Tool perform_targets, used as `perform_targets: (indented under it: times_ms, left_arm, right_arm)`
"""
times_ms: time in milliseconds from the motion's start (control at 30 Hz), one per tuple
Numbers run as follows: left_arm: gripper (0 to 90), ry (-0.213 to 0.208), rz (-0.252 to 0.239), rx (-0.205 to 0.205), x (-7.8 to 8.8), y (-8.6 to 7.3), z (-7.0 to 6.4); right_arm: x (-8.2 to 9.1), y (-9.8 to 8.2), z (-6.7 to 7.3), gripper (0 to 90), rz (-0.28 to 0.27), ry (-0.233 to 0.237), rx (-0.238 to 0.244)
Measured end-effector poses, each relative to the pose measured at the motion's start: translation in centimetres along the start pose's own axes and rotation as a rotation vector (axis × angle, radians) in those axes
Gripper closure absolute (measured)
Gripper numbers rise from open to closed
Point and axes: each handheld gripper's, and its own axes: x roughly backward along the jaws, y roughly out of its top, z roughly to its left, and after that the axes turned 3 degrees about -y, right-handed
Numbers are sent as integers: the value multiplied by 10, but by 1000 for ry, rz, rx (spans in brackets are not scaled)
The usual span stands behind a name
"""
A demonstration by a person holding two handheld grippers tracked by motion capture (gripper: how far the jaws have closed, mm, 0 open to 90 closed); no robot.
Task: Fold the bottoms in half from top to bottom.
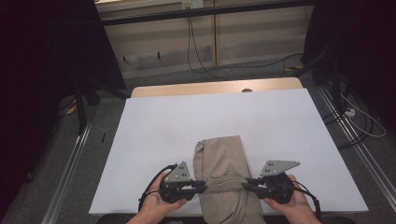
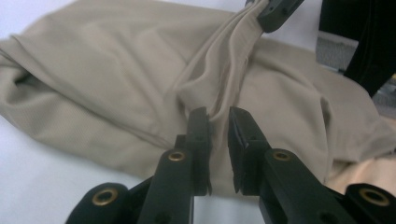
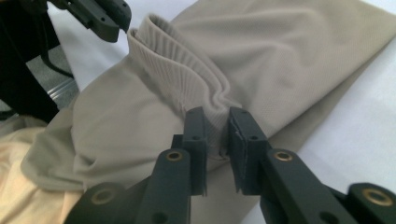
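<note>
Beige knit garment [image 1: 225, 179], folded into a long strip, lying on the near middle of the white table [image 1: 159, 126] and hanging over its near edge in the high view. At either side of the strip, left gripper [image 1: 204, 185] and right gripper [image 1: 243, 183], each in a hand, pointing inward at each other, with a bunched ridge of cloth stretched between them. Bare wood of the tabletop [image 1: 215, 87] visible along the far edge, grey floor [image 1: 261, 70] and cables beyond. In the left gripper view, black jaws nearly together and pinching a gathered fold of the garment [image 2: 140, 88], the pleat running up and away to the other gripper's tip [image 2: 275, 14] near the top edge. In the right gripper view, jaws likewise narrow, clamped on the ribbed hem [image 3: 177, 74] of the garment [image 3: 289, 56], the ribbing crumpled between the pads; the opposite gripper [image 3: 100, 16] just beside the far end of that ribbed band, white surface to the right.
</note>
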Motion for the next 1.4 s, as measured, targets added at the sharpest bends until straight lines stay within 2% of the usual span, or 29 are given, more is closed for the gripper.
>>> perform_targets:
  times_ms: [33,67,100,167,233,267,300,333,400,467,533,567,600,633,667,733,900,933,967,1000,1067,1100,1133,1167,1200,1233,1333,1367,1400]
  left_arm:
    - [788,-6,-13,6,0,0,1]
    - [699,-5,-29,16,1,2,3]
    - [690,7,-60,26,2,6,6]
    - [674,11,-71,23,2,8,9]
    - [667,19,-91,44,-1,11,15]
    - [683,24,-86,42,-4,12,16]
    - [687,23,-58,25,-11,13,17]
    - [694,23,-58,25,-11,13,17]
    - [695,-7,-15,14,-20,10,13]
    - [706,-59,41,-16,-27,8,6]
    - [713,-84,82,-31,-34,4,-1]
    - [734,-80,84,-47,-34,2,-5]
    - [733,-80,84,-47,-34,2,-5]
    - [733,-86,85,-37,-33,3,-6]
    - [733,-100,89,-34,-32,2,-6]
    - [729,-117,79,-14,-31,0,-9]
    - [672,-120,93,-4,-25,2,-12]
    - [651,-93,98,-19,-23,5,-9]
    - [629,-65,83,-12,-20,7,-5]
    - [625,-55,58,3,-18,10,1]
    - [613,-9,31,13,-12,18,17]
    - [611,22,16,28,-11,22,27]
    - [611,63,-6,56,-9,28,47]
    - [611,63,-6,56,-9,28,47]
    - [611,102,-21,76,-10,32,62]
    - [603,123,-19,96,-13,35,74]
    - [583,211,-27,122,-21,47,104]
    - [580,222,-32,135,-24,50,113]
    - [580,231,-20,130,-28,53,120]
  right_arm:
    - [1,-1,1,733,1,8,-5]
    - [3,-3,4,681,15,12,-1]
    - [4,-4,5,668,16,13,12]
    - [5,-5,6,646,13,26,15]
    - [6,-3,6,615,-10,61,12]
    - [6,-1,6,586,-19,74,6]
    - [6,2,5,566,-38,66,4]
    - [6,2,5,566,-38,66,4]
    - [3,5,2,583,-49,67,-3]
    - [-1,8,-1,606,-53,54,-5]
    - [-6,8,-3,638,-36,63,-16]
    - [-11,5,-2,707,4,75,-7]
    - [-11,5,-2,707,4,75,-7]
    - [-15,1,2,757,48,75,19]
    - [-15,1,2,757,48,75,19]
    - [-16,-3,7,791,84,72,32]
    - [-12,-6,10,795,106,97,33]
    - [-11,-6,9,783,107,101,28]
    - [-11,-4,7,733,101,99,16]
    - [-10,-2,5,679,92,93,4]
    - [-9,4,-3,633,65,62,-10]
    - [-9,8,-9,620,52,48,-18]
    - [-10,17,-21,583,41,10,-22]
    - [-10,17,-21,583,41,10,-22]
    - [-12,21,-26,578,34,2,-28]
    - [-14,28,-35,577,25,-19,-31]
    - [-24,48,-61,595,9,-64,-46]
    - [-29,56,-70,606,9,-94,-44]
    - [-34,63,-77,623,19,-127,-37]
